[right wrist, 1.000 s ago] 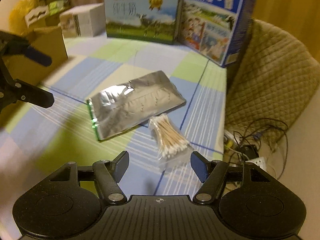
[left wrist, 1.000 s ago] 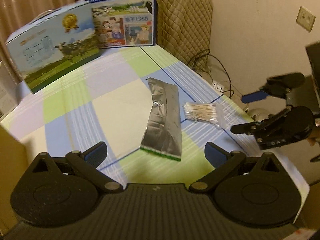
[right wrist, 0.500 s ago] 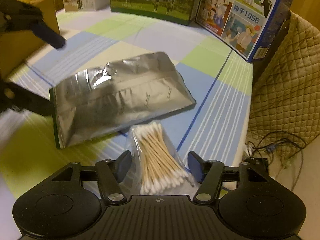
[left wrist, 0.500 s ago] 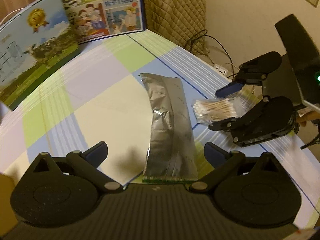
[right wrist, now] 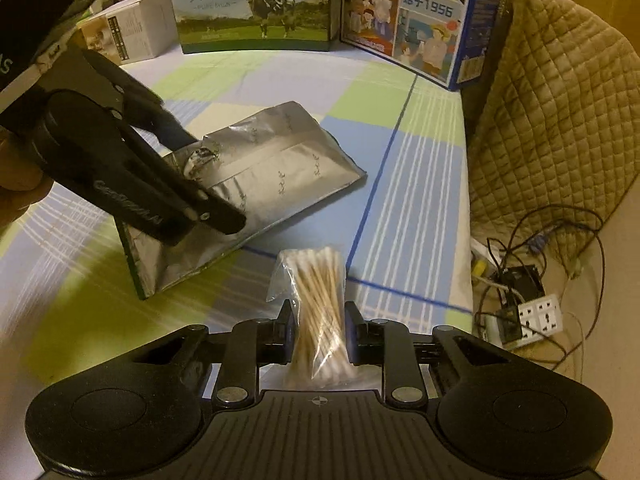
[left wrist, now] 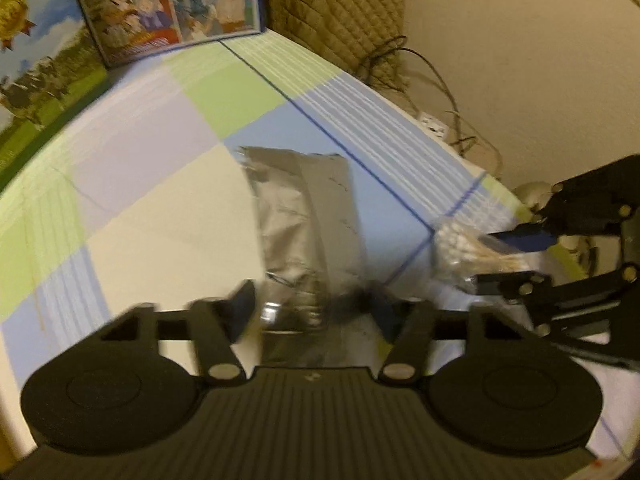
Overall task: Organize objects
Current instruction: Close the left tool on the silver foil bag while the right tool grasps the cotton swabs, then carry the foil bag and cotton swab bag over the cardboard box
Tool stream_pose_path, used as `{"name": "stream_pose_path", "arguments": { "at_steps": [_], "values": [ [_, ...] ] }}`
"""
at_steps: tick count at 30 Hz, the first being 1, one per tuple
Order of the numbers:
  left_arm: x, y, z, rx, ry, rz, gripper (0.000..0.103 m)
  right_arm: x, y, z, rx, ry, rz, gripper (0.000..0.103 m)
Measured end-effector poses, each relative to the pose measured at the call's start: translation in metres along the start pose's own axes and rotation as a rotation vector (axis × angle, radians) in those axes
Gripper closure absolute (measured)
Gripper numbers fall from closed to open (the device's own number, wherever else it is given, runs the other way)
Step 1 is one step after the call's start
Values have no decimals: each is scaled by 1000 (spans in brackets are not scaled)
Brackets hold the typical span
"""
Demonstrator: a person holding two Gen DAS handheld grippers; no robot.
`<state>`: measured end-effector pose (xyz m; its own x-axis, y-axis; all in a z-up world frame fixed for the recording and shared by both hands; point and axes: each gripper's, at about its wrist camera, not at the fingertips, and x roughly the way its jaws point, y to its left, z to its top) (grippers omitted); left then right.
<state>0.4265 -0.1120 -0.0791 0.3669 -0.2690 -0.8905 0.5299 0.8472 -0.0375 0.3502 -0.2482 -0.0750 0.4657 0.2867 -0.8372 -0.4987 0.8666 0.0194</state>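
A silver foil pouch (left wrist: 308, 208) (right wrist: 280, 176) lies on the checked tablecloth (right wrist: 404, 200). My left gripper (left wrist: 310, 312) (right wrist: 212, 180) straddles its near end. Its jaws are closing, with both pads against the crumpled foil. Just right of the pouch lies a clear bag of cotton swabs (right wrist: 320, 280) (left wrist: 460, 248). Around that bag's middle sits my right gripper (right wrist: 320, 332) (left wrist: 508, 260), jaws closing and both pads pressing in on it. The left wrist view is blurred by motion.
Two milk cartons, green (right wrist: 256, 8) and blue (right wrist: 408, 20), stand along the far edge, beside a small white box (right wrist: 132, 32). A quilted cover (right wrist: 552, 100) hangs beyond the table's right edge. Below it on the floor lie a power strip (right wrist: 536, 320) and cables.
Both grippers came down toward the table. The left went from wide open to pinching the pouch's near end. The right narrowed from either side of the swab bag onto it.
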Motion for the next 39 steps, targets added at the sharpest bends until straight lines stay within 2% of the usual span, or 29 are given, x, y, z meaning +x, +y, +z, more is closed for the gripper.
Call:
{"name": "stream_pose_path", "arguments": {
  "at_steps": [4, 9, 14, 18, 20, 23, 26, 30, 33, 34, 36, 39],
  "values": [
    [-10, -7, -11, 16, 39, 15, 66, -10, 6, -8, 69, 12, 6, 82],
    [-44, -10, -53, -15, 72, 13, 74, -28, 30, -19, 122, 22, 53, 82],
    [-81, -2, -112, -91, 93, -25, 75, -46, 62, -28, 138, 26, 97, 82],
    [-98, 6, -135, -162, 82, -19, 73, -54, 77, -32, 150, 16, 115, 82],
    [-100, 6, -136, -185, 76, -19, 69, -57, 80, -34, 166, 11, 117, 82],
    [-98, 2, -130, -191, 66, -3, 53, -61, 80, -36, 181, 9, 115, 82],
    [-84, 1, -122, -194, 94, 18, 46, -61, 77, -36, 192, 17, 107, 82],
    [-61, 3, -118, -207, 163, 33, 46, -59, 70, -36, 209, 23, 95, 82],
    [-49, 7, -118, -223, 183, 14, 47, -57, 67, -37, 211, 25, 94, 82],
    [-48, 8, -118, -227, 186, 10, 49, -56, 67, -37, 213, 26, 94, 82],
    [-46, 9, -119, -248, 188, -23, 61, -54, 67, -38, 215, 29, 96, 82],
    [-48, 9, -119, -245, 195, -27, 68, -53, 67, -38, 220, 28, 98, 82]
  ]
}}
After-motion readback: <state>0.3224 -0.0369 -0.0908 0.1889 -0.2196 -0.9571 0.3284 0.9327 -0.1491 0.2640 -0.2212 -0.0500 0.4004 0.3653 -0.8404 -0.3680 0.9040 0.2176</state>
